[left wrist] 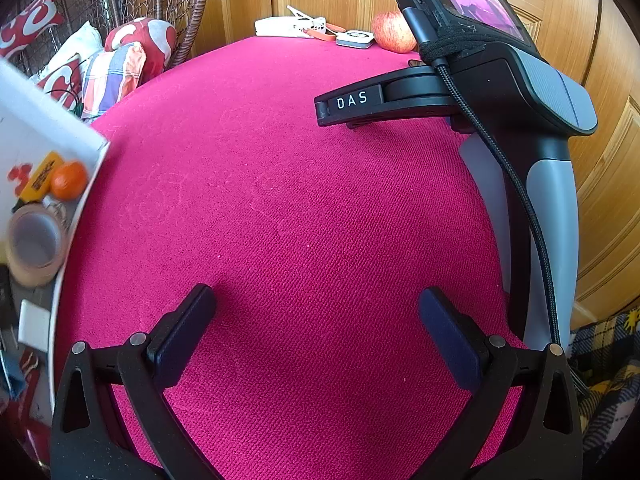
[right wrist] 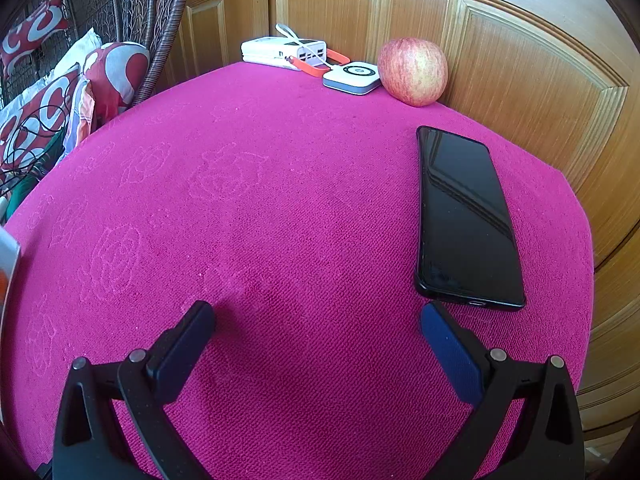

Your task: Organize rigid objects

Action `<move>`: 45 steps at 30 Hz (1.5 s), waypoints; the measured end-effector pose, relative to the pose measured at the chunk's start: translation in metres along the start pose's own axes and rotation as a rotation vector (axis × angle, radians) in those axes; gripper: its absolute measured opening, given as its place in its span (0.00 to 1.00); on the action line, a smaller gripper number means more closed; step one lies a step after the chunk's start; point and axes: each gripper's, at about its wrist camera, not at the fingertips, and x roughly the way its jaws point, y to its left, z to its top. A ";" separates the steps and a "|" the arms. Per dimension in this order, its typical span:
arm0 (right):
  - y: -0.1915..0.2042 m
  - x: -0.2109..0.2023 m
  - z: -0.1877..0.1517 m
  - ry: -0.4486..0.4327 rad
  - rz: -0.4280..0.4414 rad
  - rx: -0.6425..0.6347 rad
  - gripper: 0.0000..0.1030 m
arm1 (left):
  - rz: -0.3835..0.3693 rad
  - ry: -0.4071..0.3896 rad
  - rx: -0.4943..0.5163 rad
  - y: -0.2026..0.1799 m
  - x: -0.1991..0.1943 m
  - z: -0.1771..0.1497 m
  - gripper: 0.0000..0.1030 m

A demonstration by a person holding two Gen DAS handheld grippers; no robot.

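Left gripper (left wrist: 316, 316) and right gripper (right wrist: 316, 324): jaws spread, empty, low over the pink cloth (right wrist: 280, 220). Phone (right wrist: 464, 216) flat just beyond right fingertip; apple (right wrist: 413, 70), power bank (right wrist: 280, 52), white puck (right wrist: 352, 76) at far edge. Likely hazard: thin phone skidding on cloth, pads (right wrist: 452, 348) finding no edge.

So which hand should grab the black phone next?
Probably the right. The right tool is open and empty, with the phone lying just ahead beside its right finger. The left tool is open too, but only bare cloth lies ahead.
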 end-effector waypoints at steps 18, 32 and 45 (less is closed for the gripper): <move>0.000 0.001 0.000 -0.002 -0.001 -0.001 1.00 | 0.000 0.000 0.000 -0.001 0.000 -0.001 1.00; 0.000 0.001 0.000 0.000 -0.001 -0.001 1.00 | -0.001 0.002 -0.001 0.000 0.002 0.000 1.00; 0.000 0.001 -0.001 0.000 -0.001 -0.001 1.00 | -0.001 0.002 -0.001 0.000 0.002 0.001 1.00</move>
